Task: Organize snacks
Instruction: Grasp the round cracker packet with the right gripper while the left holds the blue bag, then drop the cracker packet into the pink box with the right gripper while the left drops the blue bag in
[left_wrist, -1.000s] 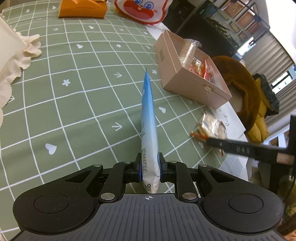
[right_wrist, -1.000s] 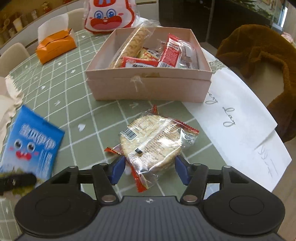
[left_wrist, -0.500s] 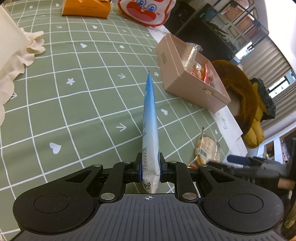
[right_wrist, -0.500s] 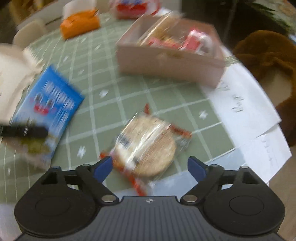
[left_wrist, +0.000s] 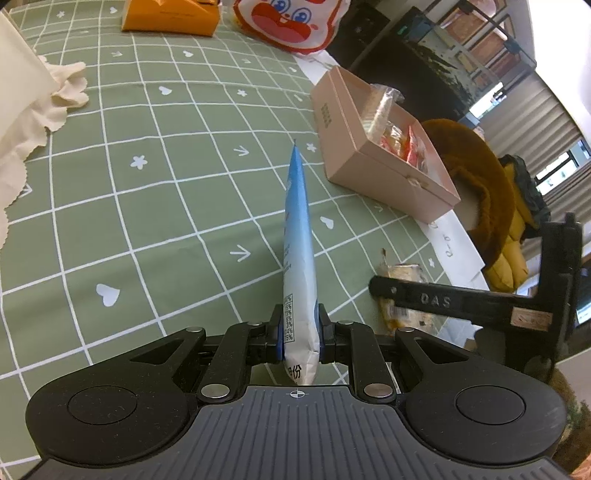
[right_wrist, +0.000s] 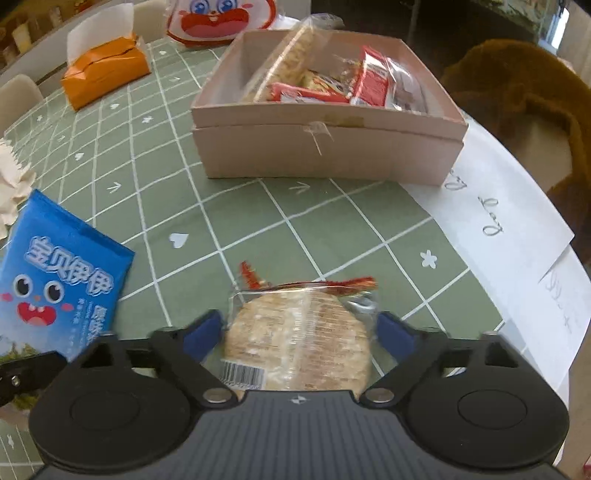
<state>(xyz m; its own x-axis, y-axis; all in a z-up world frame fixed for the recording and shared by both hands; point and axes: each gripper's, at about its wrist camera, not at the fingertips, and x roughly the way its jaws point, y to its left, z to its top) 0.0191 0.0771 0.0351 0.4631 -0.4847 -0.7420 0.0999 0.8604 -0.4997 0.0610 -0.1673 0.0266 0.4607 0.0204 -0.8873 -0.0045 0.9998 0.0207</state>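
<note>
Here, one packet held, another about to be gripped.
Left view: the left gripper (left_wrist: 300, 328) is clamped on the blue packet (left_wrist: 297, 236), centre frame; its thin hold may slip. Right view: the right gripper (right_wrist: 298, 332) is closing around the cracker packet (right_wrist: 299, 339), bottom centre, short of the box (right_wrist: 325, 155); squeezing could crush it.

There are 2 fisheye views, each from a gripper's wrist, looking forward and down along its fingers at the green checked tablecloth (left_wrist: 155, 206). The left view sits close over the cloth, facing the pink box (left_wrist: 373, 173) at its right. The right view faces that box (right_wrist: 325, 155) head-on, nearer. Both share the box, the orange tissue pack (left_wrist: 170, 16) and the blue packet (right_wrist: 55, 280).
</note>
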